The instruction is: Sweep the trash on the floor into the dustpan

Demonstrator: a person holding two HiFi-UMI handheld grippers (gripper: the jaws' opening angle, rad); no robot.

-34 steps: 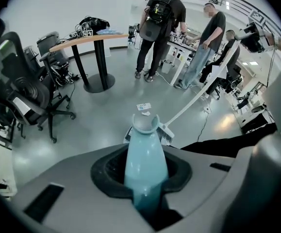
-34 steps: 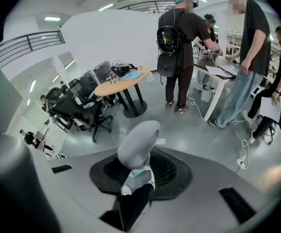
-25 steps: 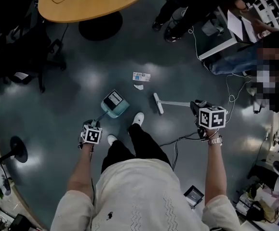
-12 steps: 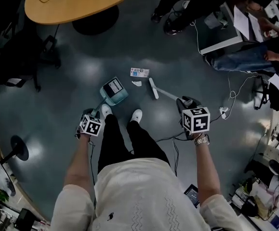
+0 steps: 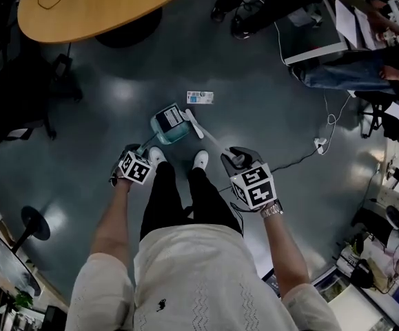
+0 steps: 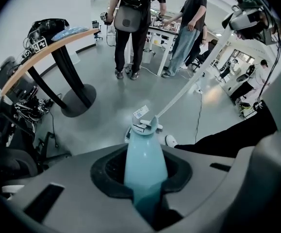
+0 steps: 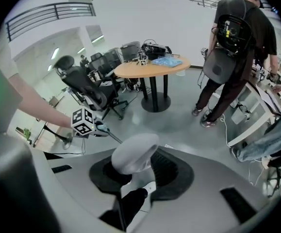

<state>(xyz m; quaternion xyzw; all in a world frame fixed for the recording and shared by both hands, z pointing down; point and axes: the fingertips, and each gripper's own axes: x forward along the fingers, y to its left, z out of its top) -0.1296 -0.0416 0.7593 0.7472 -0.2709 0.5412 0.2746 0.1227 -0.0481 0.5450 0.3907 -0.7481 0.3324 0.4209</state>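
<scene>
Now my left gripper [image 6: 145,186] has its jaws pinching the teal handle [image 6: 145,157] of the dustpan [image 5: 168,124], which rests on the grey floor [image 5: 254,123] just ahead of my shoes. My right gripper [image 7: 132,174] has its jaws clamped on the white broom handle [image 7: 133,152], and the broom head [image 5: 192,122] sits just beside the dustpan. A paper scrap [image 5: 200,97] lies just beyond.

Cream short-sleeved shirt [image 5: 199,281], black trousers [image 5: 178,198]
White shoes [image 5: 200,159], a wristwatch [image 5: 271,210]; grey left gripper [image 6: 145,178] and right gripper [image 7: 133,176] bear black-and-white marker cubes [image 5: 134,167].

Broom head [image 5: 193,123] lies right of dustpan [image 5: 168,124] (wrapper [image 5: 200,97] beyond).
</scene>
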